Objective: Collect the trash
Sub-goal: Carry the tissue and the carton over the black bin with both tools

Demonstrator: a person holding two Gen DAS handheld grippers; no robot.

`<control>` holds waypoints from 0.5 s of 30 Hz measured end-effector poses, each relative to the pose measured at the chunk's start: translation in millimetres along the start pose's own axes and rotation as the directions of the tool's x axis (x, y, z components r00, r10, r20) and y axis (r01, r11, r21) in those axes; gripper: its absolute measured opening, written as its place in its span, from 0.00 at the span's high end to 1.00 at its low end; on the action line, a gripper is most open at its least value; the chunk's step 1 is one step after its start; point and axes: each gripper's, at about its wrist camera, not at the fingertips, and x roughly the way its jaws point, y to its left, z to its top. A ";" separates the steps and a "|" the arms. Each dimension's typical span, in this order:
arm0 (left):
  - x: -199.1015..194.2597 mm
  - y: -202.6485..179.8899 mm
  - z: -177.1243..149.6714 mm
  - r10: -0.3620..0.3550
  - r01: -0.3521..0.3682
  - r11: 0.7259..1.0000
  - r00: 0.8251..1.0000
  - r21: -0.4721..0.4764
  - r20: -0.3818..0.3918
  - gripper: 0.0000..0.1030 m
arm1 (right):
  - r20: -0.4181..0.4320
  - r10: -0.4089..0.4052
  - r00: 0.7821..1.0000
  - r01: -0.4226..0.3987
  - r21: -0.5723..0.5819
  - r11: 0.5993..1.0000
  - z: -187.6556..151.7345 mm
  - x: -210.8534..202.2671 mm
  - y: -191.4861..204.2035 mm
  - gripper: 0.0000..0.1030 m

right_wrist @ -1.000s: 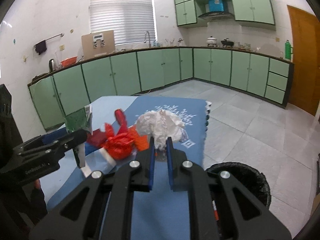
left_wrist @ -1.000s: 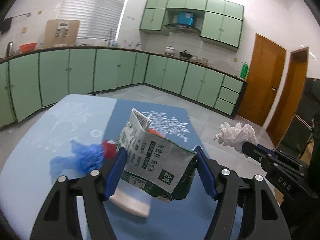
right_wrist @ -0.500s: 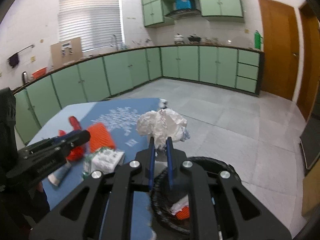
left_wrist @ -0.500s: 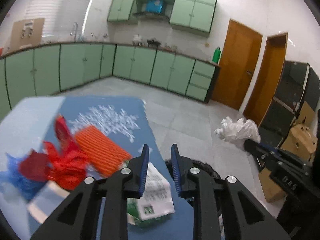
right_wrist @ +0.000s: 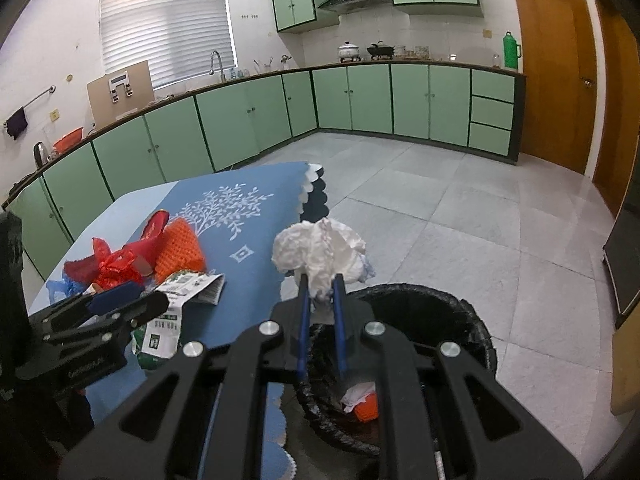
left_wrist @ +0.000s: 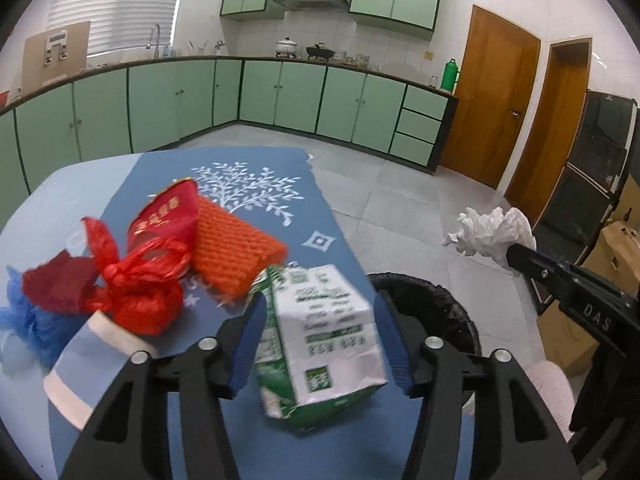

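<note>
The left gripper (left_wrist: 320, 340) has its jaws opening around a green-and-white carton (left_wrist: 324, 336) that lies crumpled on the blue tabletop (left_wrist: 264, 184). The carton sits between the 2 blue pads, close to the left one, with a visible gap at the right one. From the right wrist view the same carton (right_wrist: 172, 320) lies near the tabletop's edge, under the left gripper's tips.

The right gripper (right_wrist: 320, 292) has its jaws narrow and clamped on a wad of white crumpled paper (right_wrist: 320, 252), held in the air above a black bin (right_wrist: 460, 320) lined with a dark bag. The bin stands on the tiled floor just beside the tabletop, and some white and orange scraps (right_wrist: 362, 400) lie at its bottom.

More trash lies on the tabletop behind the carton: an orange knitted piece (left_wrist: 232, 248), a red knotted plastic bag (left_wrist: 140, 284), a red packet (left_wrist: 168, 216) with gold print, and a blue crumpled bag (left_wrist: 24, 324) at the far left. A pale paper cup (left_wrist: 92, 364) lies on its side beside the red bag.
</note>
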 end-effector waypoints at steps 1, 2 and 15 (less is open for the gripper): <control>0.9 1.8 -1.7 0.000 0.000 1.000 1.000 0.003 -0.005 0.45 | -0.004 0.003 1.000 -0.003 0.000 1.000 0.3 1.3 1.6 0.90; 0.6 3.3 -3.8 -0.003 0.003 1.000 1.000 0.005 -0.010 0.45 | -0.008 0.007 1.000 -0.007 0.000 1.000 -0.5 2.9 3.3 0.90; 22.5 -3.1 -0.9 0.051 -0.052 0.999 0.997 -0.005 -0.063 0.22 | -0.034 0.024 0.999 -0.024 -0.011 1.000 -3.6 10.4 7.9 0.90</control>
